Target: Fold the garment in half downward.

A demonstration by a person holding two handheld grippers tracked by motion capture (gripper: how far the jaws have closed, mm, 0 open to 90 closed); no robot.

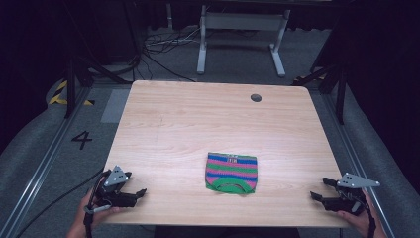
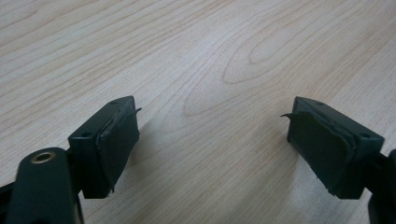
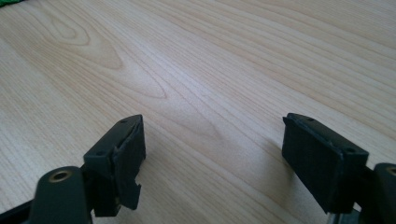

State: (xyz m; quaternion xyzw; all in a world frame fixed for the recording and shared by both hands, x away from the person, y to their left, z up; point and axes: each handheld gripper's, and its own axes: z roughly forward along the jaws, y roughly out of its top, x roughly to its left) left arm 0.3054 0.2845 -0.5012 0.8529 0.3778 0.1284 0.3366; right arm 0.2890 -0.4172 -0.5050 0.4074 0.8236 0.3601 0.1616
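Note:
A small folded knit garment (image 1: 232, 172), striped pink, blue and green, lies flat on the wooden table (image 1: 208, 119) near its front middle. My left gripper (image 1: 137, 183) rests at the front left corner, well left of the garment, jaws apart with nothing between them. In the left gripper view the open gripper (image 2: 212, 126) frames bare wood. My right gripper (image 1: 319, 187) sits at the front right corner, also open and holding nothing. The right gripper view has the gripper (image 3: 212, 140) over bare wood, with a green sliver of the garment (image 3: 9, 2) at the top left edge.
A round dark cable hole (image 1: 255, 97) sits near the table's far right edge. Beyond the table stand a white desk frame (image 1: 242, 39) and loose cables (image 1: 158, 49) on grey carpet. A "4" (image 1: 81, 140) marks the floor at left.

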